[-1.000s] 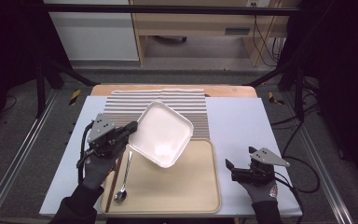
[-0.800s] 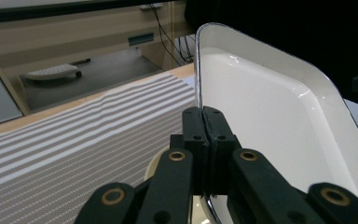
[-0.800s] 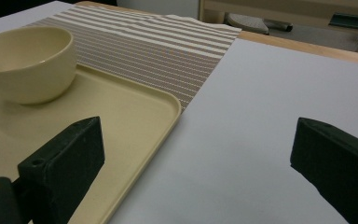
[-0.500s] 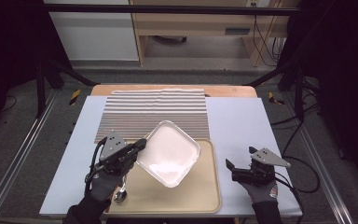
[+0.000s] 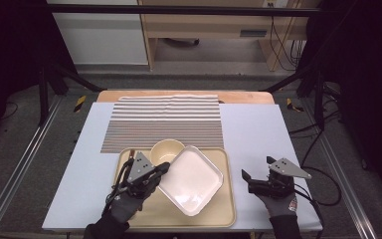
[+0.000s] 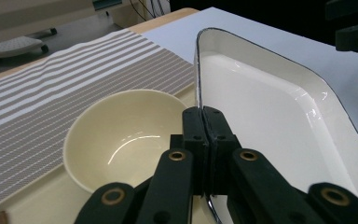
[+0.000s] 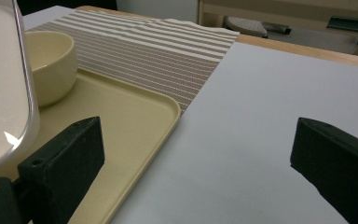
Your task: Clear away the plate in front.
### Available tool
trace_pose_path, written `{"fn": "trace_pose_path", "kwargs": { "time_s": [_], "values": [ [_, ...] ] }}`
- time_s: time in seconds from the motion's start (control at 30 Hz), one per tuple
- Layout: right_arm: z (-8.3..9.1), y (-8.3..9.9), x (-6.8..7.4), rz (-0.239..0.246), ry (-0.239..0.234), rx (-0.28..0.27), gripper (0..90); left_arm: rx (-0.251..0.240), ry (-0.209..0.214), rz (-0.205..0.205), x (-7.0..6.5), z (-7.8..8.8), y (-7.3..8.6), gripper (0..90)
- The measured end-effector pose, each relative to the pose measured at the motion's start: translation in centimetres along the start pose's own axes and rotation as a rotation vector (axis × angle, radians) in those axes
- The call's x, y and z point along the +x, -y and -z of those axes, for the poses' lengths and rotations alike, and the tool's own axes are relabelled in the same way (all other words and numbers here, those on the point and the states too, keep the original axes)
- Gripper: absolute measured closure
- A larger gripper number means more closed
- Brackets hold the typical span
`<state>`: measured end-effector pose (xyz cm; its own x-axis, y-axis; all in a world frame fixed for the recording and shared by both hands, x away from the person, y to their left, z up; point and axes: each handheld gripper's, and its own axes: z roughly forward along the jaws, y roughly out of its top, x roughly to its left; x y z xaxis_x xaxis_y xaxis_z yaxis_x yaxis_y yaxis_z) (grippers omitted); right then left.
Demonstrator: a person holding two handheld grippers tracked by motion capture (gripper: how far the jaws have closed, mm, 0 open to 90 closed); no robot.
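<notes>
In the high view, at the lower left of the frame, the left tool [image 5: 160, 169] is pinching the rim of the white square dish [image 5: 191, 179]. The left gripper view confirms it: the two black jaws are pressed together on the dish's thin dark-edged rim [image 6: 204, 135], with the dish's basin spreading to the right of them. The dish sits over the middle of the beige tray [image 5: 225, 209], turned corner-on; whether its base rests flat on the tray or is a little tilted off it I cannot tell.

At the lower right of the high view, the right tool [image 5: 248, 180] rests on the pale counter [image 5: 258, 129] just beside the tray's right edge, its jaws spread wide with nothing between them, as the right gripper view shows [image 7: 191, 154].

Just beyond the left tool, the cream bowl [image 5: 167, 150] stands upright at the tray's far edge, close to the dish's upper left side. Farther back, the striped placemat [image 5: 164, 119] lies flat across the upper middle of the counter.

The step in hand looks like setting the dish down on the tray beside the bowl. The next move likely calls for lowering the held edge until the dish lies flat, keeping it from knocking the bowl, then spreading the jaws and drawing the left tool back along the rim line.
</notes>
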<state>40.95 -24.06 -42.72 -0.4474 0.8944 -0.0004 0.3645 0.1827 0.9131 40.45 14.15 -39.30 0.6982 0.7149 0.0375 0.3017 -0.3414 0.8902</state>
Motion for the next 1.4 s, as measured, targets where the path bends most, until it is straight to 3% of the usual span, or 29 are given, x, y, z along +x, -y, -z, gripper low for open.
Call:
{"fn": "trace_pose_path", "kwargs": {
  "time_s": [0.23, 0.6, 0.73, 0.8, 1.07, 1.17, 1.4],
  "values": [
    [0.0, 0.0, 0.0, -0.004, -0.003, -0.001, 3.2, 0.048, 0.013, -0.015, -1.4, -1.5, 0.8, 88.2],
    [0.0, 0.0, 0.1, -0.003, -0.006, -0.003, 3.2, 0.088, 0.03, -0.025, -2.2, -3.0, 1.6, 88.2],
    [0.0, 0.0, 0.1, -0.003, -0.007, -0.003, 3.2, 0.108, 0.019, -0.049, -2.4, -3.6, 2.0, 88.2],
    [0.0, 0.0, 0.1, -0.002, -0.008, -0.003, 3.2, 0.111, 0.028, -0.035, -2.2, -4.0, 2.1, 88.2],
    [-0.1, 0.0, 0.2, -0.001, -0.01, 0.003, 3.2, 0.137, 0.011, -0.053, -2.3, -5.0, 2.6, 87.3],
    [-0.2, 0.0, 0.2, 0.002, -0.011, 0.003, 3.2, 0.156, -0.003, -0.083, -2.6, -5.4, 2.8, 86.1],
    [-0.2, 0.1, 0.3, 0.003, -0.014, 0.005, 3.2, 0.208, -0.009, -0.091, -2.7, -6.6, 3.7, 84.0]
  ]
}}
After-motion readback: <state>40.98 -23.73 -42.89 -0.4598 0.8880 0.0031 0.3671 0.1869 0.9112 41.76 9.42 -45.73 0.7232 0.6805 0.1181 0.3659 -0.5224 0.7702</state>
